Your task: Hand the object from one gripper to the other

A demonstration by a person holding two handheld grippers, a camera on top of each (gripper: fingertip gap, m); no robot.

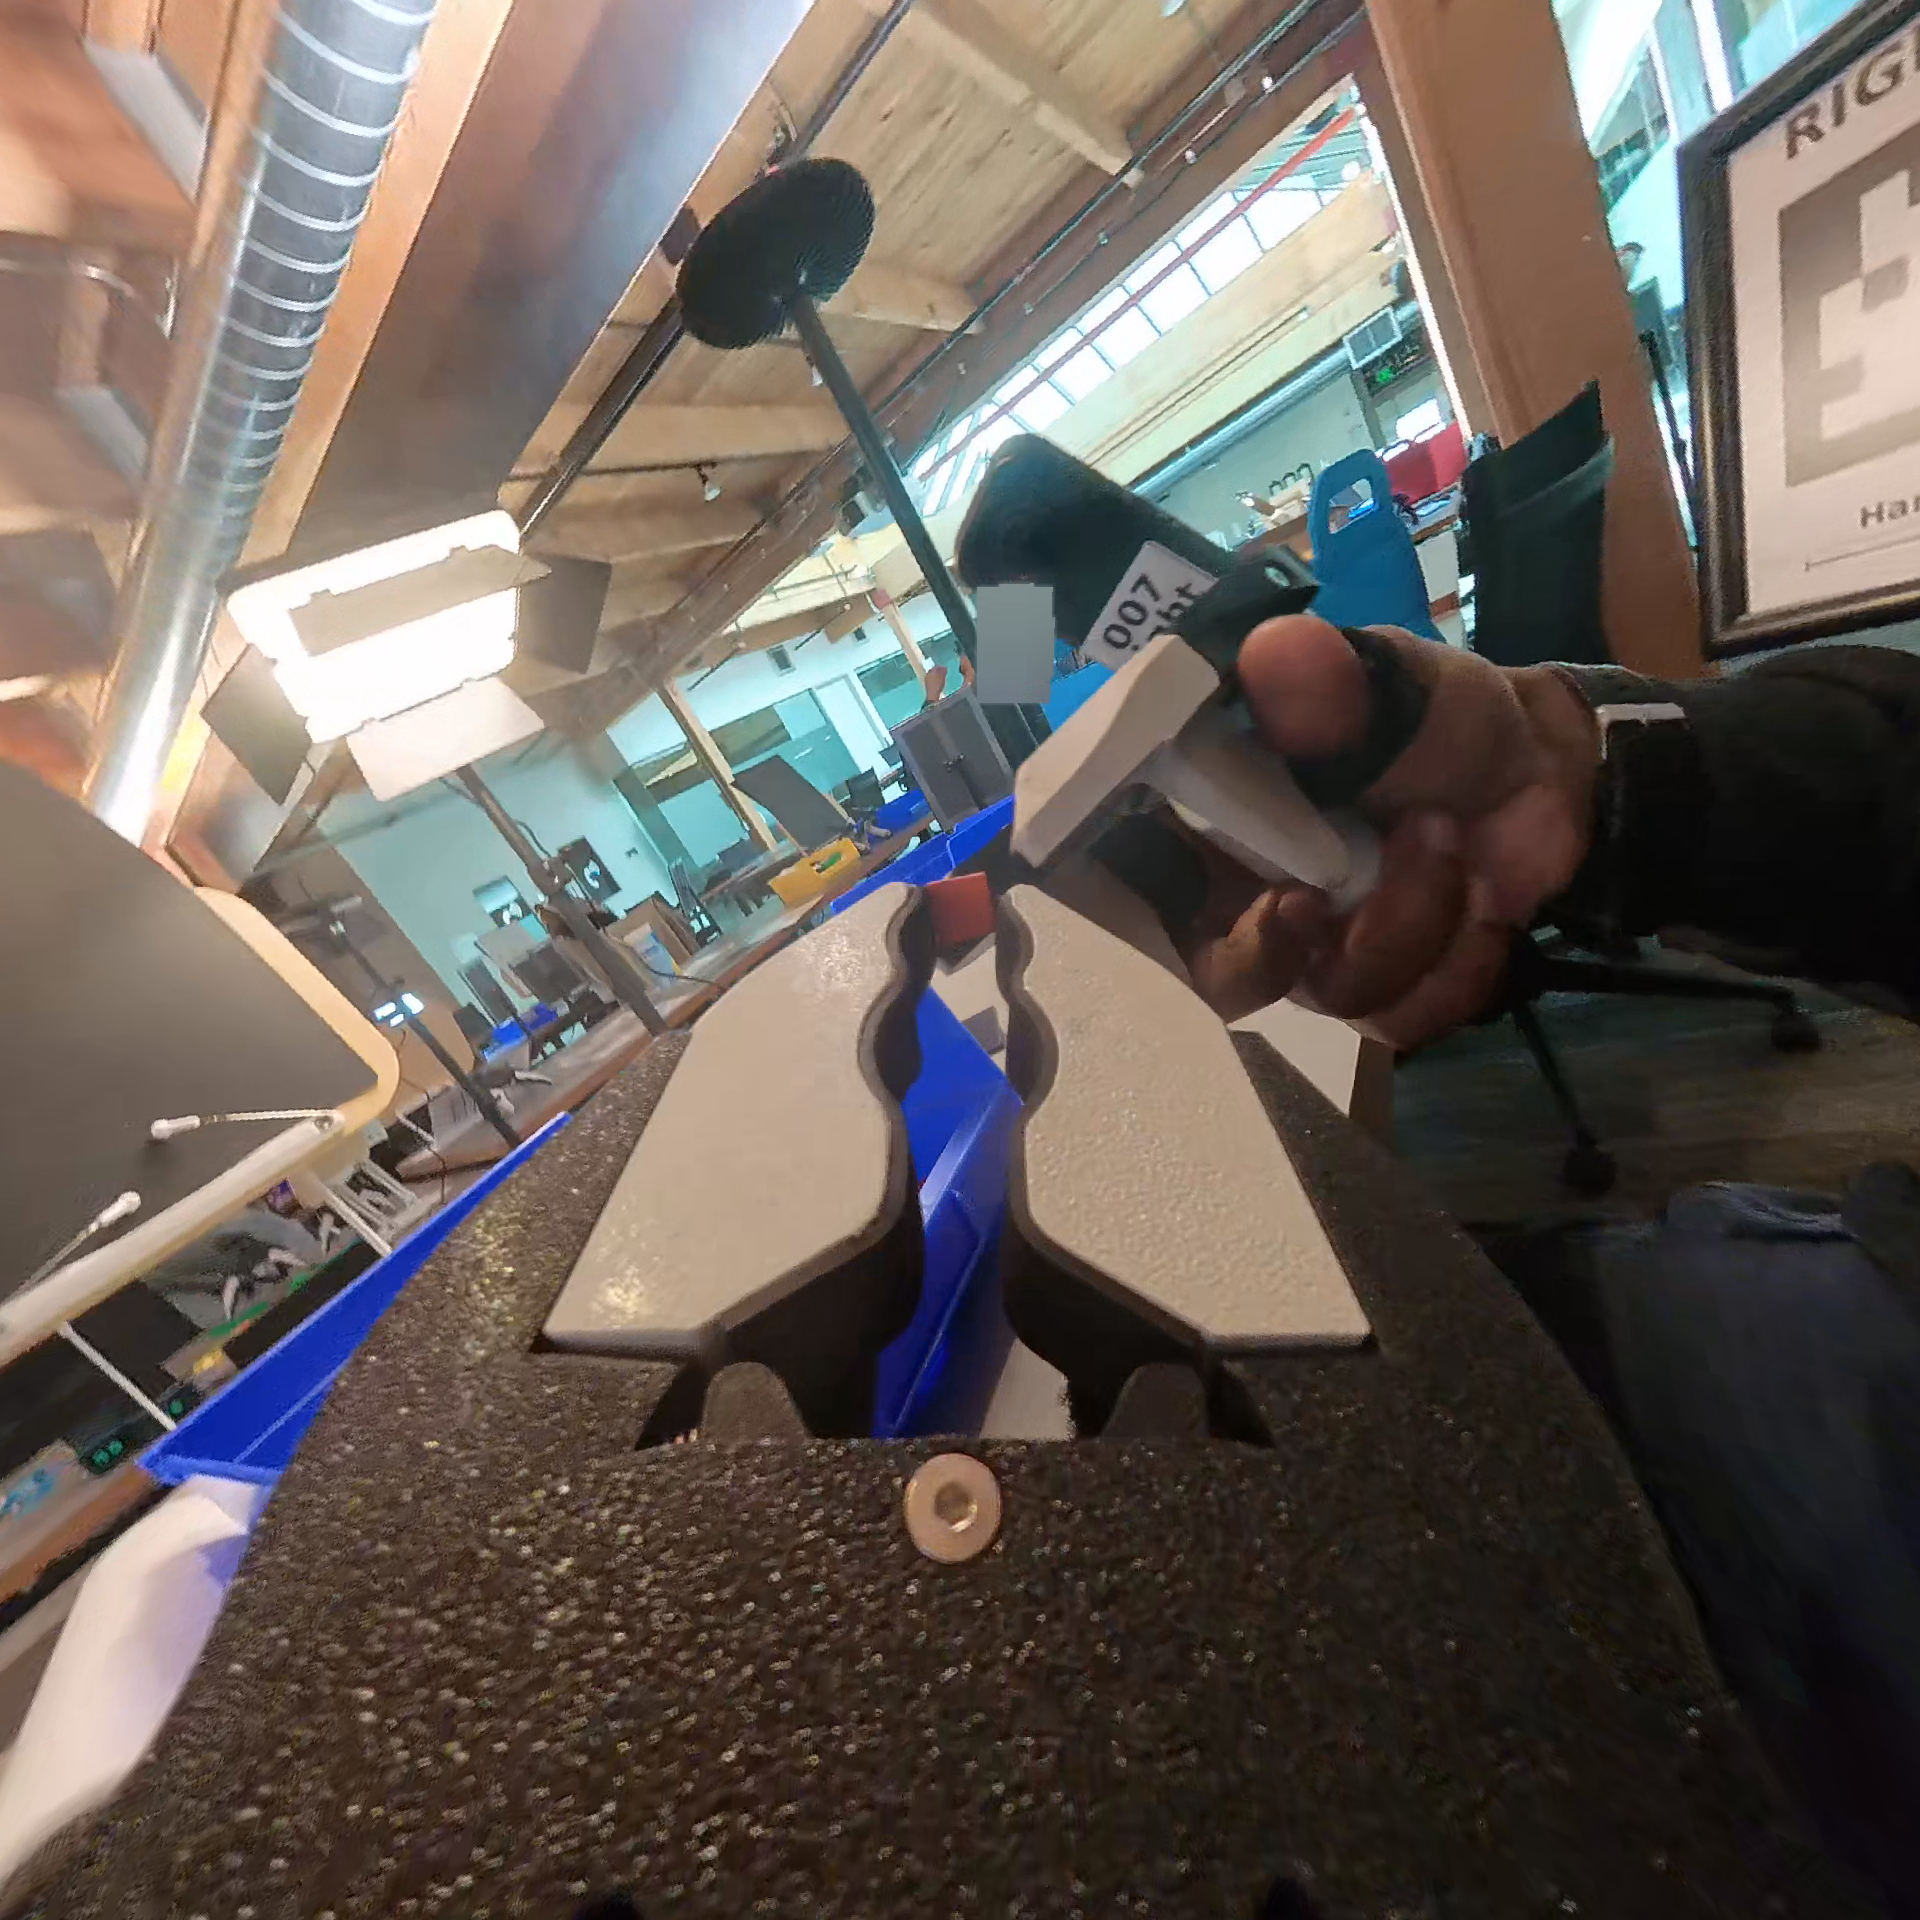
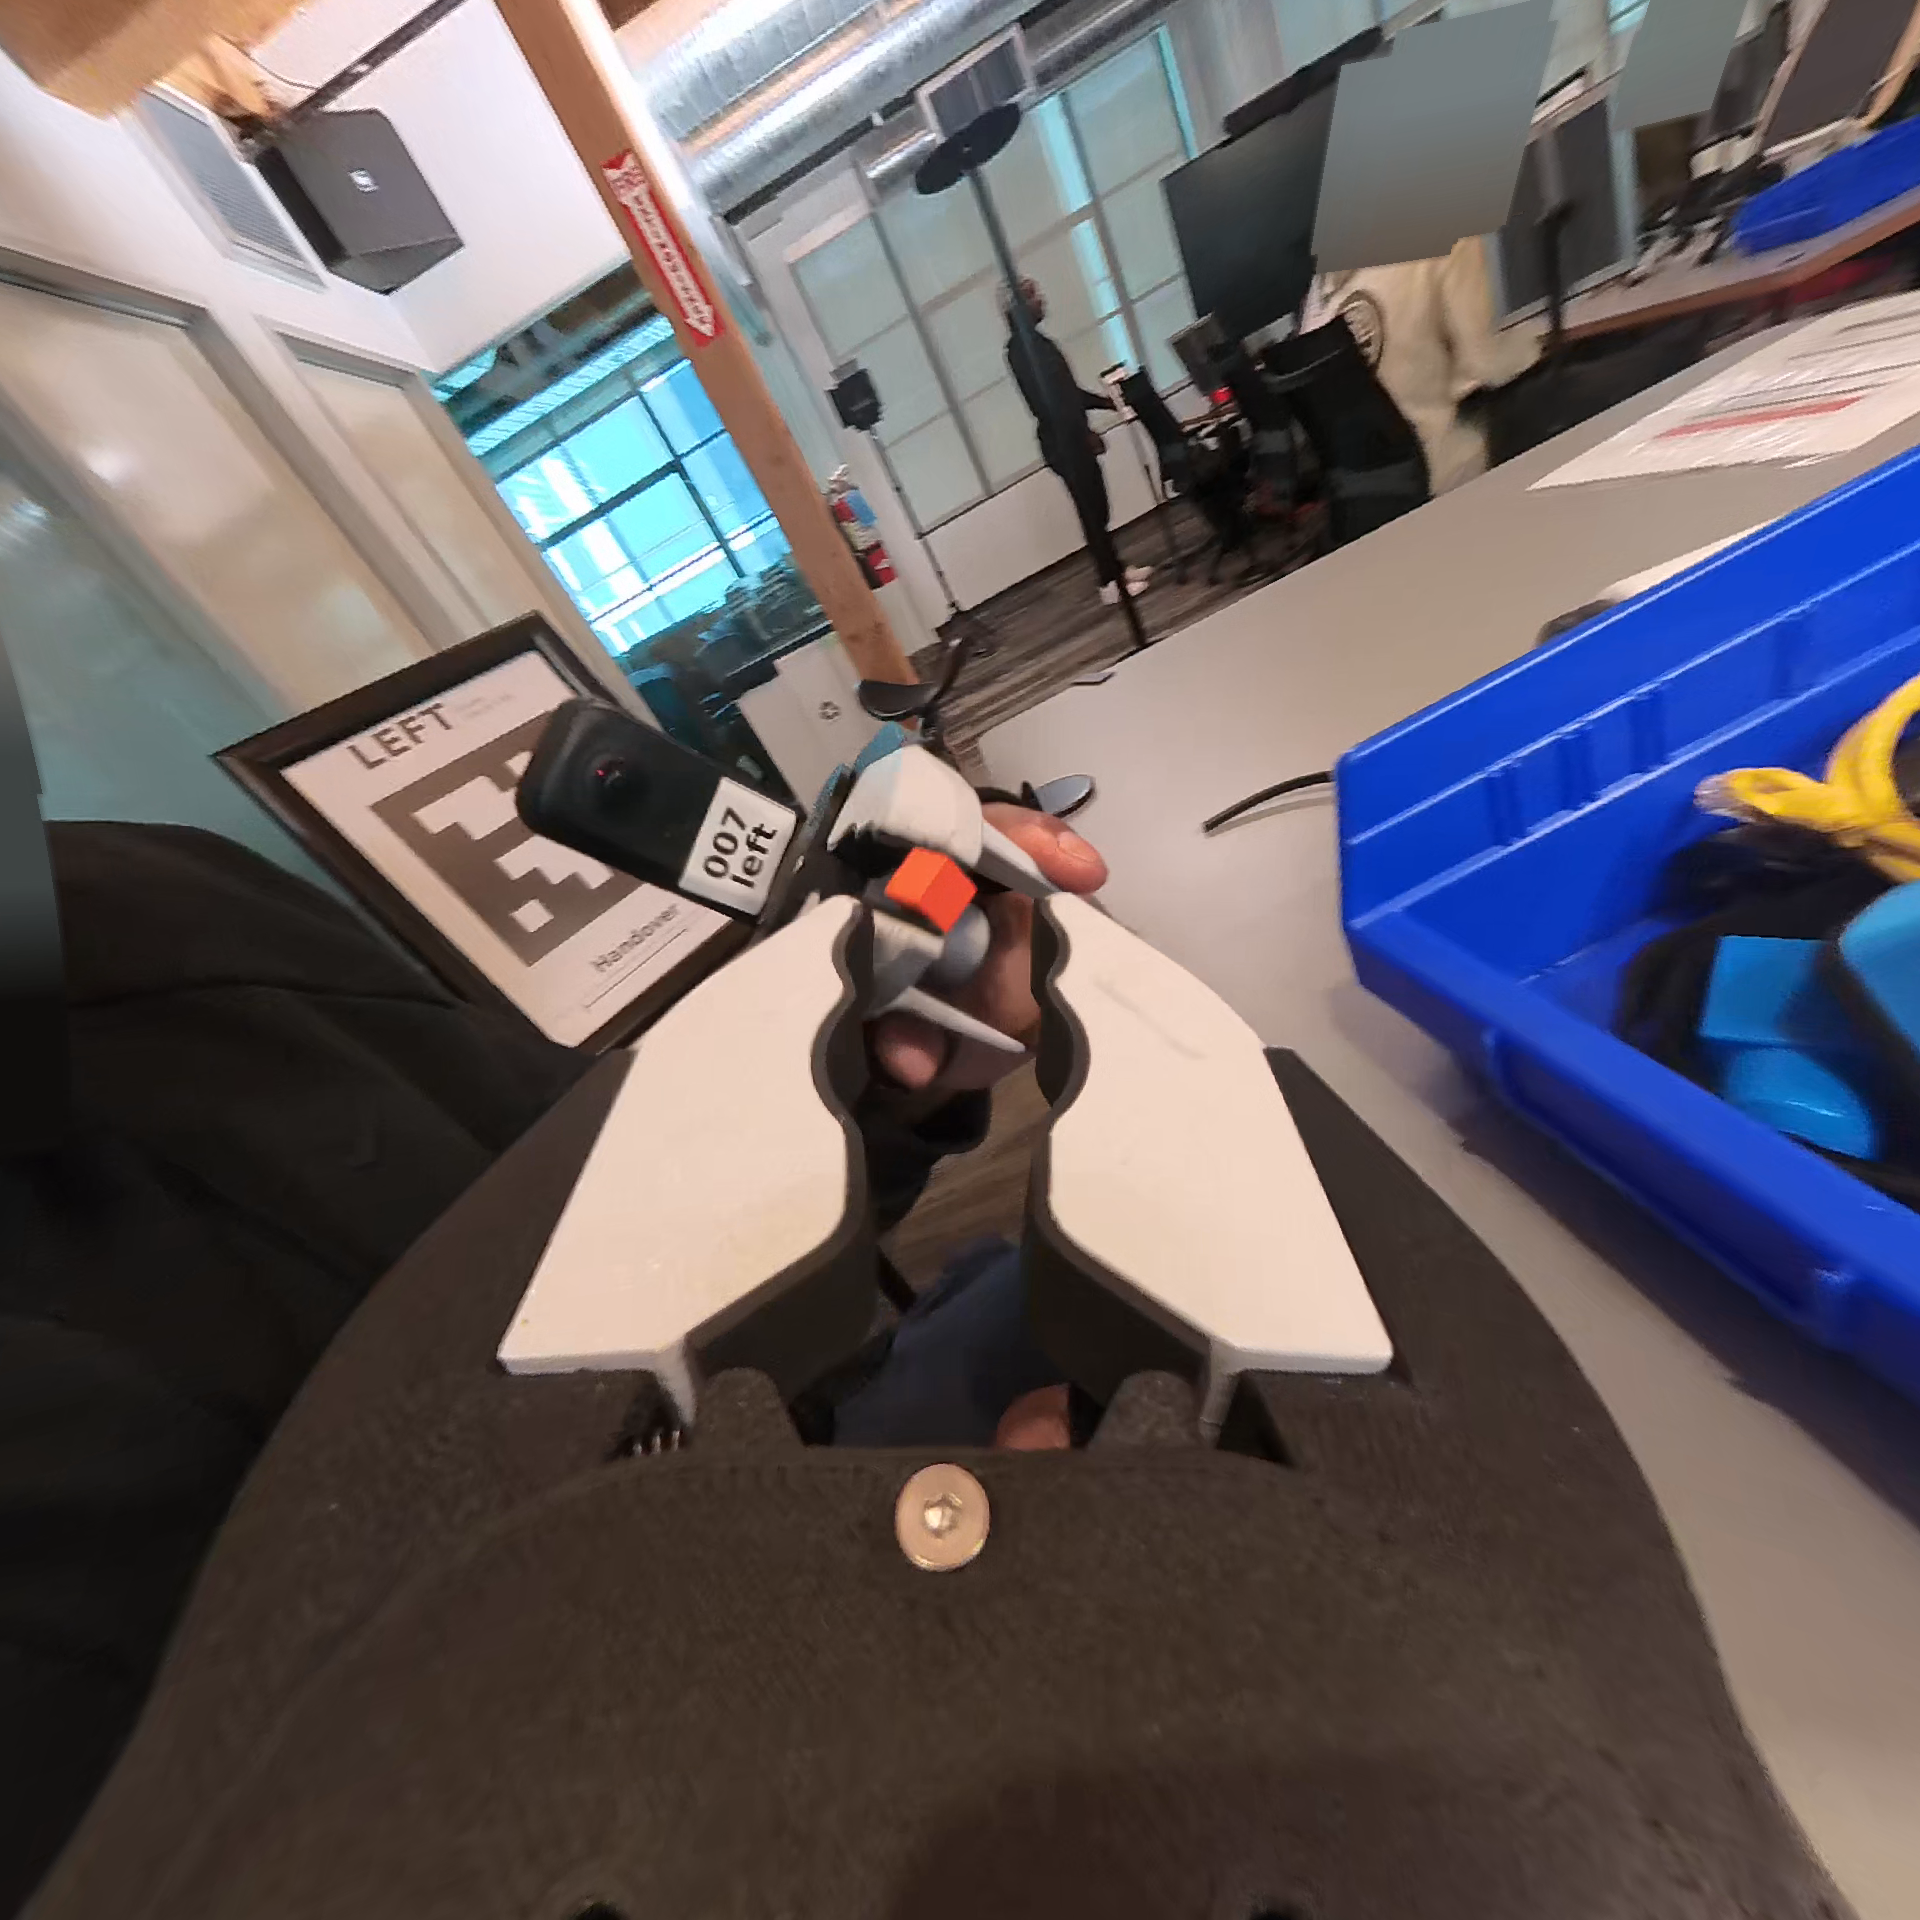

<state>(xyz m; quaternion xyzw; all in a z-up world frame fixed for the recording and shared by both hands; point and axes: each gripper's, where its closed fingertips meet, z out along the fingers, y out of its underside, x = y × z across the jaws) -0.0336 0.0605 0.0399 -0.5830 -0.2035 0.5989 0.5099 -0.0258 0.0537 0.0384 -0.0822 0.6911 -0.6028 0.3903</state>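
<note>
Left claw [image 2: 920, 914] pinches orange block [image 2: 928, 890] mid-frame; your right claw [image 2: 951, 961] gapes wide, empty. Release early & it drops.

bright indoor light | lamp panel [image 1: 374, 634] glares | edges bowed — corners blurred

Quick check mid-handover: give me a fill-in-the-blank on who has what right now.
1. The left gripper is shut on a small ____ block.
2. The right gripper is ____, its jaws apart on either side of the block.
3. The bin on the table is ____.

Missing words: orange; open; blue.
</note>
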